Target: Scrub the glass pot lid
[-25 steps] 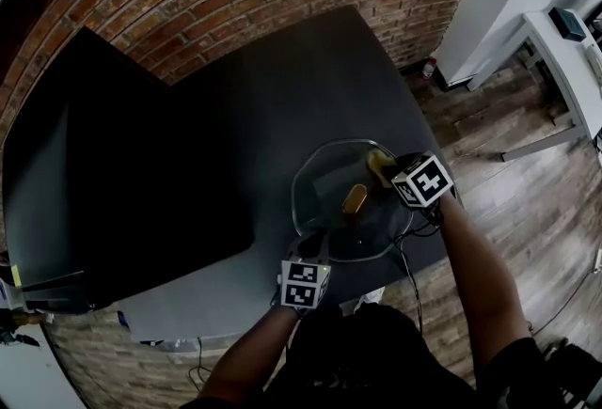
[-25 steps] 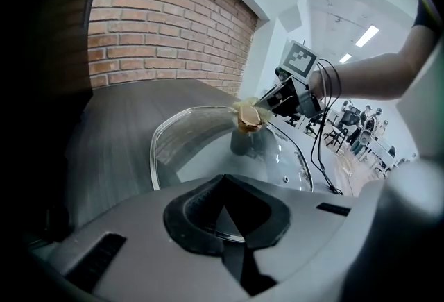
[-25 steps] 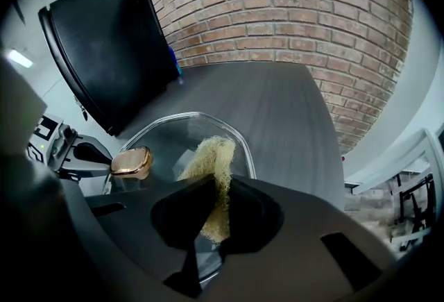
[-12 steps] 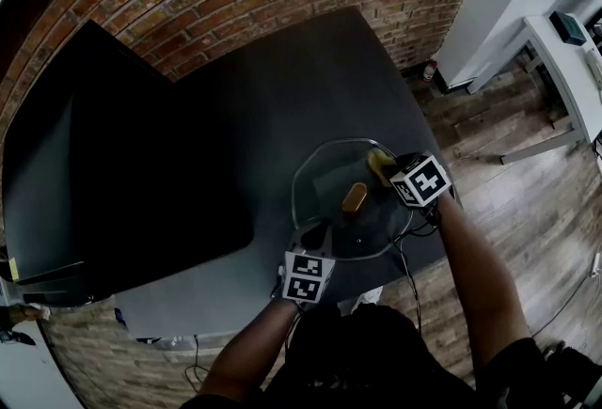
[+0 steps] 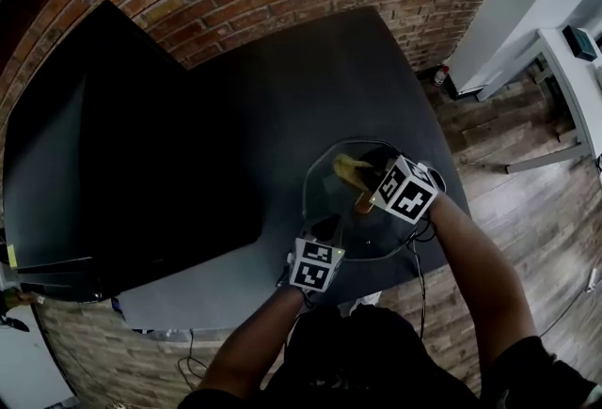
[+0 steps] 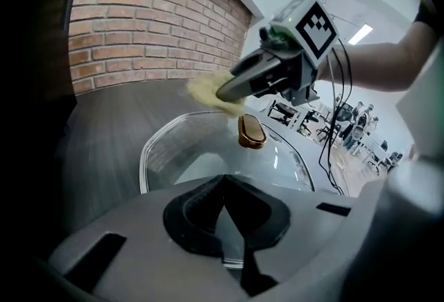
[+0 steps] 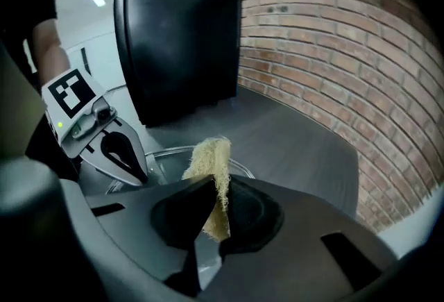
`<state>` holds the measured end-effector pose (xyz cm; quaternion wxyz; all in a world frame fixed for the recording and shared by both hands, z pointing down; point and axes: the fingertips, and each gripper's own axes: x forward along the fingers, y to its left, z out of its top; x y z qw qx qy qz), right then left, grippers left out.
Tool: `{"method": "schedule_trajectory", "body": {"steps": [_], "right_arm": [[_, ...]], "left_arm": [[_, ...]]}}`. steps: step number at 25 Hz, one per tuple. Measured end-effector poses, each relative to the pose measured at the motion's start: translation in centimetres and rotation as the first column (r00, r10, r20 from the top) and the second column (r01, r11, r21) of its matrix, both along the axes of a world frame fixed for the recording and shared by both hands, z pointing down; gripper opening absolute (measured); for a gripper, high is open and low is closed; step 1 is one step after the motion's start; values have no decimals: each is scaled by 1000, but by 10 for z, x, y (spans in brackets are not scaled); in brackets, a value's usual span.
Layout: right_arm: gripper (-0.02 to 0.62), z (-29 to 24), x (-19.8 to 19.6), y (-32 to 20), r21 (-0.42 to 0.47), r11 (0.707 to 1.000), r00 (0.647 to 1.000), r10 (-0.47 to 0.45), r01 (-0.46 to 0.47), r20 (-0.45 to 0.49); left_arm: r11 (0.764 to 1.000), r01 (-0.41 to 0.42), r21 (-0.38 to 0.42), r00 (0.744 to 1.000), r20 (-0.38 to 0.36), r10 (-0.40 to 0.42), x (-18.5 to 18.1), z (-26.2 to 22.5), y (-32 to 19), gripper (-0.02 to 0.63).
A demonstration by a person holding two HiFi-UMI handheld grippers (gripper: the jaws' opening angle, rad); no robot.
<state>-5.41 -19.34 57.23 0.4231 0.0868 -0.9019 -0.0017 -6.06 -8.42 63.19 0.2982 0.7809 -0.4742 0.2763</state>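
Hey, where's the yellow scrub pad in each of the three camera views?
Head view: yellow scrub pad centre right, over the glass lid's far side.
Left gripper view: upper middle, above the gold knob.
Right gripper view: lower middle, clamped in the right hand-held gripper.
Shared landmark: the glass lid.

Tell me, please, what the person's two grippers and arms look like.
The left gripper and right gripper are alike: grey bodies tapering to a beak, black pads inside the jaws and a small green light. Each carries a white cube with black square markers, the left cube and right cube. Black cables trail from the right gripper. The right forearm and left forearm are sleeveless; the top is dark.
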Motion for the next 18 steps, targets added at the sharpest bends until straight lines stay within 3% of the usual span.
{"method": "schedule_trajectory", "body": {"steps": [5,10,14,18], "right_arm": [[48,7,-64,33,-8,967,966,-257,256,-35],[48,30,-90,72,-72,884,874,-468,462,-131],[48,49,-96,88,-127,838,816,-546,531,-192],[48,62,-101,84,-122,837,802,-546,533,-241]], "left_arm": [[998,-70,-11,997,23,70,2,4,1,34],[995,-95,-13,995,26,95,4,-2,2,34],[995,-101,-17,995,18,101,4,-2,1,34],[995,-100,-18,995,13,100,4,0,1,34]]}}
